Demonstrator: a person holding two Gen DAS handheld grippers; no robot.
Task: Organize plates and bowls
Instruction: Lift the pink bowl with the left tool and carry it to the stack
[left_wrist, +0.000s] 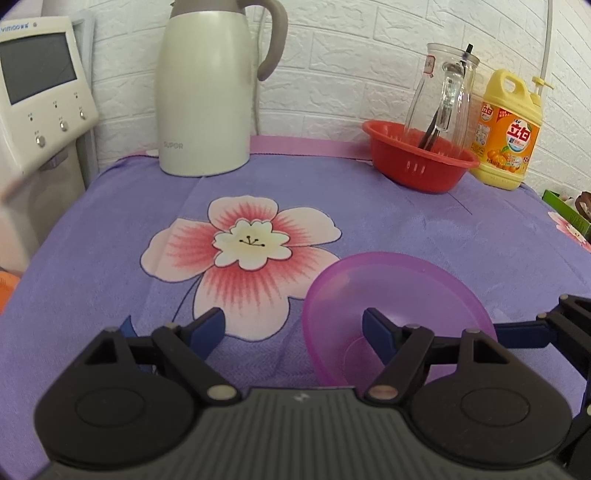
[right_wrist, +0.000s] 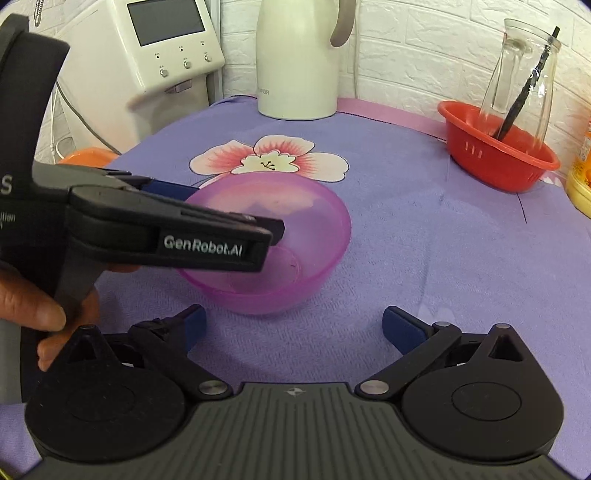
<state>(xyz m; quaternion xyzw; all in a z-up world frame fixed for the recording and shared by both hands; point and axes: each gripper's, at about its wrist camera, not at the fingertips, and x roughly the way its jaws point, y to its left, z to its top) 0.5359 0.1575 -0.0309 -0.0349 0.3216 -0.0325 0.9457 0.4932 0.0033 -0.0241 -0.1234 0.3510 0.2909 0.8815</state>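
A translucent purple bowl (left_wrist: 399, 291) (right_wrist: 314, 229) stands upright on a purple flowered cloth (left_wrist: 110, 236). My left gripper (left_wrist: 293, 326) is open and straddles the bowl's left rim: its right finger (left_wrist: 376, 328) hangs inside the bowl and the left finger sits outside over the cloth. Neither pad presses on the rim. In the right wrist view the left gripper (right_wrist: 240, 218) reaches in from the left over the bowl, held by a hand (right_wrist: 33, 306). My right gripper (right_wrist: 295, 325) is open and empty just short of the bowl's near side. Its linkage shows at the right edge (left_wrist: 561, 325).
A white thermos jug (left_wrist: 207, 92) stands at the back. A red basket (left_wrist: 417, 166) holding a glass carafe (left_wrist: 443, 88) sits at the back right beside a yellow detergent bottle (left_wrist: 506, 129). A white machine (left_wrist: 40, 92) stands at left, a green box (left_wrist: 565, 212) at far right.
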